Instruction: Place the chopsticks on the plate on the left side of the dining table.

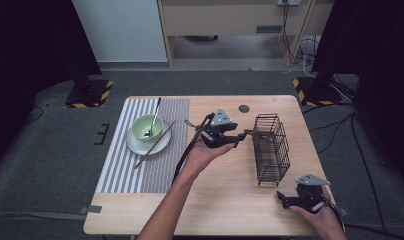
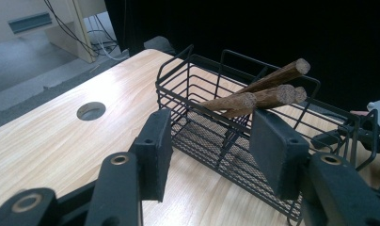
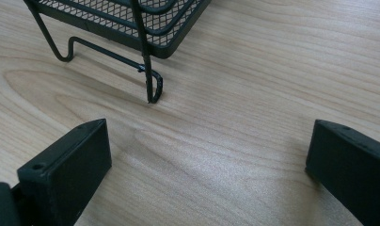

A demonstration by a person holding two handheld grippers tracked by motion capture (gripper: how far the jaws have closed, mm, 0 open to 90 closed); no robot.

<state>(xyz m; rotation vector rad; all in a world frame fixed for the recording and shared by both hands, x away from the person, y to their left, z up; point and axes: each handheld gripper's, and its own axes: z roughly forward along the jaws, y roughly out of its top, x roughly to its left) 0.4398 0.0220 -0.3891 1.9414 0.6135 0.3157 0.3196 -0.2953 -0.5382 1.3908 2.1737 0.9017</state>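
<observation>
**Chopsticks in the wire basket, both tools empty**

Seen from above: left gripper (image 1: 236,141) held just beside the near-left edge of the black wire basket (image 1: 271,148), at mid-table. Jaws partly apart, nothing between them; no pad pressed on anything. Viewed along those jaws: brown wooden chopsticks (image 2: 265,92) resting inside the basket (image 2: 216,127), thick ends leaning up over its rim toward the camera, three blunt ends visible, bunched and touching. Chopstick ends just beyond the gap between the pads, apart from both.

Right gripper (image 1: 285,201) held low over the near-right corner of the table (image 1: 225,200), just short of the basket's near end. Jaws spread wide in the right gripper view, bare wood grain of the table (image 3: 216,141) between them, one bent wire foot of the basket (image 3: 153,89) ahead and clear of the pads. Nothing held.

On the striped placemat (image 1: 120,165) at the left: green bowl (image 1: 147,127) standing on a white plate (image 1: 140,146), spoon (image 1: 154,117) leaning in the bowl, a single chopstick (image 1: 152,146) lying slantwise across the plate's rim. Well apart from both tools.
</observation>
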